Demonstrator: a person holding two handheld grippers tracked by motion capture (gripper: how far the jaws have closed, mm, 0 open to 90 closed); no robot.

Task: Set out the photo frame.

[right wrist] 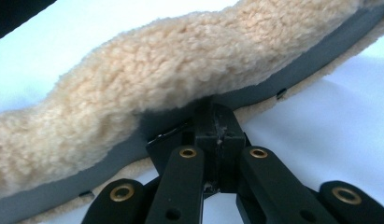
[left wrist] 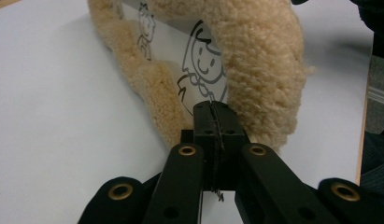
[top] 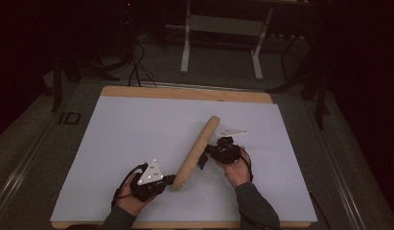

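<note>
The fuzzy roll (top: 197,152) lay slanted on the white table (top: 118,139). The left gripper (top: 169,180) pinched its 7 o'clock end; the right gripper (top: 204,155) pinched its middle edge.

Fleece roll (top: 197,152) fuzzy tan, smooth printed lining; table (top: 137,139) matt white, wooden edge

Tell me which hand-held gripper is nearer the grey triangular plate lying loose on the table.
Right. The right hand-held gripper grips the fleece roll just below the loose plate; the left hand-held gripper holds the roll's near end, farther away.
</note>
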